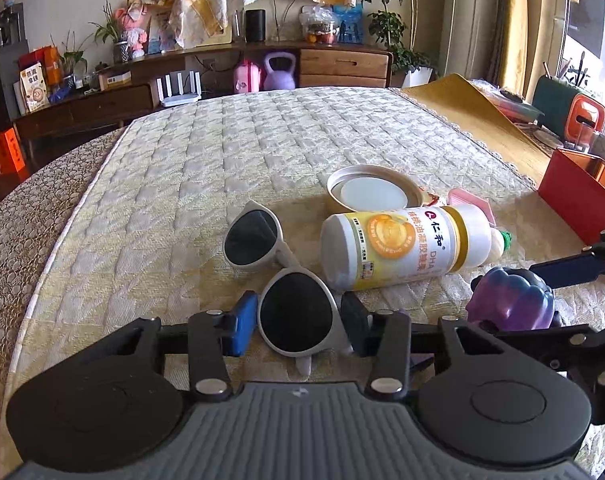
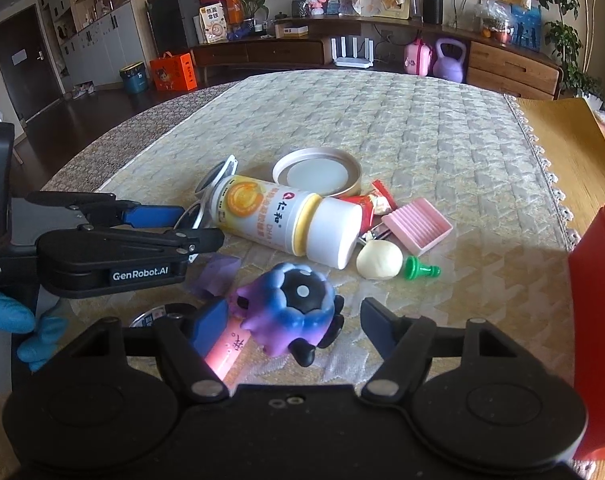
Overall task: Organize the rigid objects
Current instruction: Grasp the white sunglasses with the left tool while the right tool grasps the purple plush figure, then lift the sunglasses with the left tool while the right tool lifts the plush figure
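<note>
Left hand-held gripper (image 1: 298,326) brackets the white sunglasses (image 1: 280,280), pads spread, not clamping; right hand-held gripper (image 2: 294,326) gapes around the purple toy (image 2: 292,312) on the table (image 2: 422,128).

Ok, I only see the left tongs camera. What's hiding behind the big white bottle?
Observer: A cream ball lies right beside the cap end of the bottle.
Operator: And that pink bit poking out?
Observer: It's a ridged pink tray, lying flat on the cloth.
Operator: Are the other tongs grabbing the purple toy?
Observer: Not yet. The right tongs are open, one finger on each side of the purple toy.
</note>
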A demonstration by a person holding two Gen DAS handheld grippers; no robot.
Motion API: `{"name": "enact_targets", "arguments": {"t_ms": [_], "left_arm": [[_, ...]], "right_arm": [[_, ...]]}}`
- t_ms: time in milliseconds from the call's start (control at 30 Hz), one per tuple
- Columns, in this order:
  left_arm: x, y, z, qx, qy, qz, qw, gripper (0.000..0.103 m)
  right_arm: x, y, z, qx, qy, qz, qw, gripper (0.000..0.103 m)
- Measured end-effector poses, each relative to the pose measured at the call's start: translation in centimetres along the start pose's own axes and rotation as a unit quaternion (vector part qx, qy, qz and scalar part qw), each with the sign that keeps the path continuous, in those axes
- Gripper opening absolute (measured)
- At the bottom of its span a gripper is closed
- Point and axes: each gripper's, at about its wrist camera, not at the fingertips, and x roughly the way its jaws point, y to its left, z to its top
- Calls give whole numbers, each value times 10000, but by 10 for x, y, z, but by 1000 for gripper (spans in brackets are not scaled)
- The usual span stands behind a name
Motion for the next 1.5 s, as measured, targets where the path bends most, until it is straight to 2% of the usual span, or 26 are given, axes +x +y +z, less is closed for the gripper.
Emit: {"name": "enact_targets", "arguments": {"t_ms": [267,367,533,1033,1233,1267,1300,1400,1500], "left_arm": [[-1,-1,0,-33,-14,44,10000,43],[-2,1,0,-74,-5,62,10000,41],[-2,7,1,-172,25,90,9998,39],[-25,17,10,-516,71,103,9986,38],[-32,27,16,-882,228,51,9958,37],[-34,29,18,-944,229,51,9953,32],[-36,30,20,-985,226,37,9949,9],[-41,33,26,-1123,287,42,9932,6],[-45,28,29,-1055,266,131,9940,6]], "right_arm": [[4,0,2,212,31,64,9998,73],[7,-1,0,257,97,17,9996,63],[3,-9,-2,499,59,-11,9987,63],[-50,-33,-12,699,-274,-286,9968,62],[-78,-50,-18,738,-404,-442,9955,62],[-82,-52,-19,740,-437,-481,9951,62],[-87,-56,-21,749,-472,-516,9947,62],[-100,-66,-25,778,-585,-627,9933,62],[-111,-77,-29,880,-672,-746,9911,62]]}}
